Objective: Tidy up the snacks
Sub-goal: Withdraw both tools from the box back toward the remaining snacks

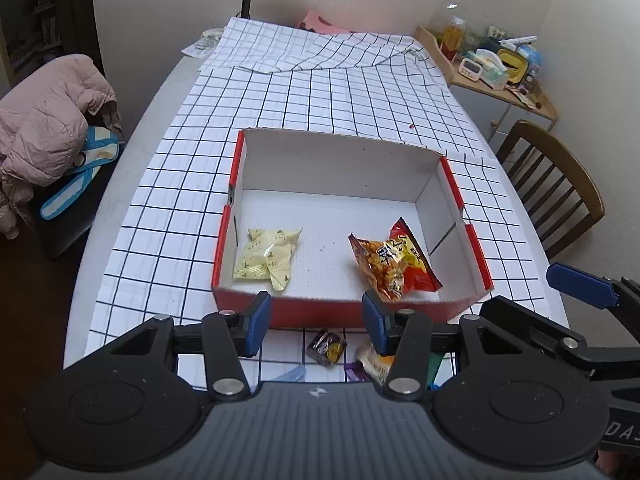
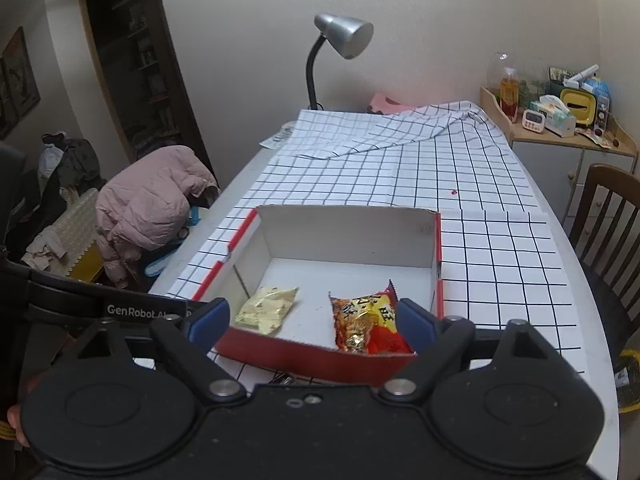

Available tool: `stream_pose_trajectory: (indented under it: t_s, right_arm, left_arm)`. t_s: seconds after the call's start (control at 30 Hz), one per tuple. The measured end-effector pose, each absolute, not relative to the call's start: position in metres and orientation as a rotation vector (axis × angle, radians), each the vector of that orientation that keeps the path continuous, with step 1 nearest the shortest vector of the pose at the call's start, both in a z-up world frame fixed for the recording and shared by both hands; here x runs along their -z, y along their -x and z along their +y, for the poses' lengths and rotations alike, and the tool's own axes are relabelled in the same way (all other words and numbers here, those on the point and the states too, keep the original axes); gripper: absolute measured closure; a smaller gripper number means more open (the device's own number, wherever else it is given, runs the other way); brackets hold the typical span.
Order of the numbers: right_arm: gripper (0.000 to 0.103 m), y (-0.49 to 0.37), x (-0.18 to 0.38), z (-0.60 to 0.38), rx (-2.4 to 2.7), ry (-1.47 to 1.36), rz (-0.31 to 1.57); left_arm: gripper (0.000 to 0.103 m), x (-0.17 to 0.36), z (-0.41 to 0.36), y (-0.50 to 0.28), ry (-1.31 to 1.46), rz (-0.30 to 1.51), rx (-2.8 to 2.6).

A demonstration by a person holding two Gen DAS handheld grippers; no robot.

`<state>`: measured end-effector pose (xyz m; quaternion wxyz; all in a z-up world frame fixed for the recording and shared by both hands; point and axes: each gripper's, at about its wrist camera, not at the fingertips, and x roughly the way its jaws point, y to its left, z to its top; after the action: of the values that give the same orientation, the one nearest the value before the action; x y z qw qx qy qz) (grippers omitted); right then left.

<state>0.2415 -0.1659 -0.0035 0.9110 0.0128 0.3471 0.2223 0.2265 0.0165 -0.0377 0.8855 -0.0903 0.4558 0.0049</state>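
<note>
A red box with a white inside (image 1: 336, 160) (image 2: 348, 236) stands on the checked tablecloth. In it lie a pale yellow snack packet (image 1: 268, 258) (image 2: 266, 308) at the left and a red-orange snack packet (image 1: 394, 262) (image 2: 368, 324) at the right. My left gripper (image 1: 316, 318) is open and empty, just before the box's near wall. Under it on the cloth lie a small dark wrapped candy (image 1: 327, 347), a pale packet (image 1: 376, 362) and other wrappers, partly hidden. My right gripper (image 2: 312, 324) is open and empty, over the box's near wall.
A desk lamp (image 2: 340, 40) stands at the table's far end beside folded cloth (image 1: 320, 48). A wooden chair (image 1: 556, 184) is at the right, a pink jacket on a chair (image 1: 44, 116) at the left. A cluttered side shelf (image 2: 560, 120) stands at the far right.
</note>
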Motion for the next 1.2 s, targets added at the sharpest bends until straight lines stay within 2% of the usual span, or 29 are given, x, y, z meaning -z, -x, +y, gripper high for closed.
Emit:
stream_pose_trajectory:
  t_s: [0.03,0.07,0.13,0.33,0.73,1.2]
  right_arm:
    - [0.009,-0.237,0.002,-0.166,-0.461,-0.026,0.713]
    - [0.008,-0.234,0.002,-0.167,-0.463,-0.027,0.711]
    - [0.007,-0.226,0.001,-0.168,-0.467,-0.031,0.709]
    - [0.002,-0.201,0.001,-0.167,-0.479,-0.027,0.687]
    - [0.001,-0.164,0.018,-0.167,-0.52,0.01,0.674]
    - [0.003,-0.138,0.096,-0.169,-0.491,0.06,0.815]
  left_arm:
    - [0.052,0.037,0.017,-0.221,0.186,0.942,-0.009]
    - [0.043,0.035,0.017,-0.217,0.185,0.937,-0.008]
    - [0.036,0.032,0.019,-0.206,0.19,0.915,-0.007]
    - [0.035,0.026,0.025,-0.181,0.188,0.881,-0.005]
    - [0.015,0.041,0.045,-0.143,0.244,0.869,-0.012]
    - [0.015,0.124,0.05,-0.124,0.261,1.037,-0.068]
